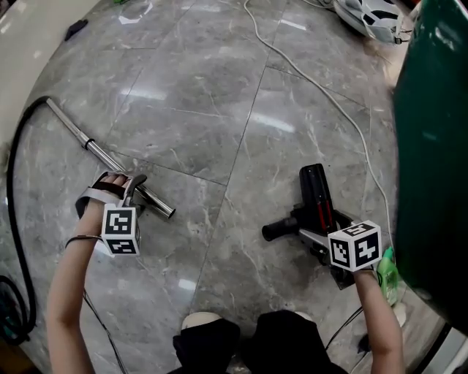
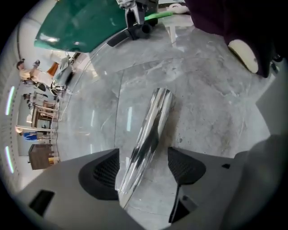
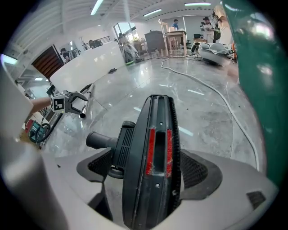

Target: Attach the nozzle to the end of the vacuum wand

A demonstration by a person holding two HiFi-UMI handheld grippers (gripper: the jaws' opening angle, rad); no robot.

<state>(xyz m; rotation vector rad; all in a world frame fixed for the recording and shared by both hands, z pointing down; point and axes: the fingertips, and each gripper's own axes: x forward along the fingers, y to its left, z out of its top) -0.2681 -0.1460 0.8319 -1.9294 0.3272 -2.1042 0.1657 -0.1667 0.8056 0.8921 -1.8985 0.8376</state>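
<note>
Marble floor [image 1: 241,109] | left hand-held gripper [image 2: 143,167] open astride wand [image 2: 153,126] | right hand-held gripper [image 3: 148,170] clamped on nozzle [image 3: 155,130]

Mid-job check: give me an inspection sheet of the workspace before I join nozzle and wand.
Surface: glossy grey marble floor.
Job's things: metal wand on the floor at left; black nozzle at right, apart, not joined.
Clutter: white helmet-like thing, top right; small dark thing, top left.
Grippers: left gripper open, wand between its jaws; right gripper shut on the nozzle.
Cables: white cable crosses the floor; black hose leaves the wand's far end.
Surroundings: big green body at right; people far off.
</note>
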